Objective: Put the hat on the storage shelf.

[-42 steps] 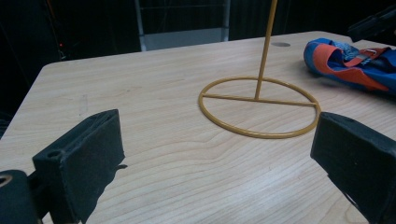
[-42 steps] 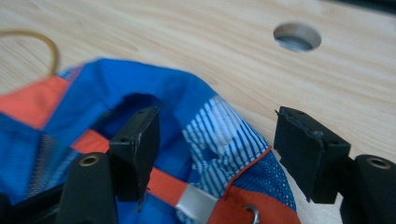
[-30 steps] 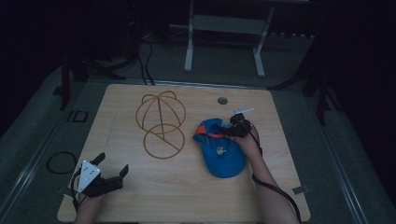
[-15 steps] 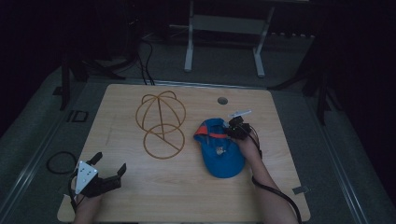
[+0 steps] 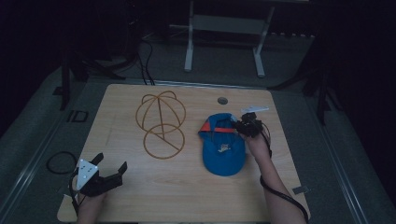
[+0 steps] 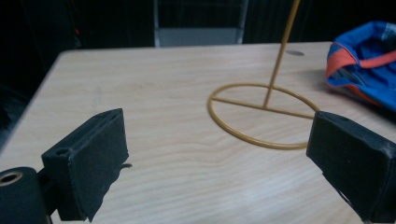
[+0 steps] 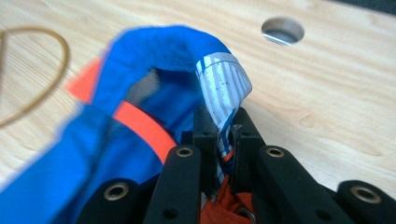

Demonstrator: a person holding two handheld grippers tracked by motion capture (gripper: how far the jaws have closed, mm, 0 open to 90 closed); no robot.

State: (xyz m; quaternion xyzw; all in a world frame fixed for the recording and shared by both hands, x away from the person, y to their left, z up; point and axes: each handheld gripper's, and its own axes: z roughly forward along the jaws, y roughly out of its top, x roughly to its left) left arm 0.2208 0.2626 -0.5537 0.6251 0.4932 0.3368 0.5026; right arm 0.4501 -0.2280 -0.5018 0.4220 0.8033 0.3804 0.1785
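**Me:** Tongs first. Right tongs are clamped tight on the rear rim of the blue cap; in the right gripper view the striped lining is pinched between the jaws, with the orange strap running off beside them. Left tongs gape wide with nothing between the pads, sitting at about 7 o'clock on the counter.

**Partner:** Where does the cap lie, and where does it go?

**Me:** It lies at about 3 o'clock on the counter, brim toward me at 6 o'clock and rear opening away at 12, so its long axis runs 12 to 6. I judge it belongs on the wire hat stand, which lies toward 9 o'clock from my right tongs, near the cap but not touching it. The stand's round base ring sits on the wood with the stem rising from it. My right hand is the nearer one and already has the hold; the left is well apart from both.

**Partner:** Count?

**Me:** One cap, one stand, two tongs, and one round hole in the counter at 12 o'clock of the cap.
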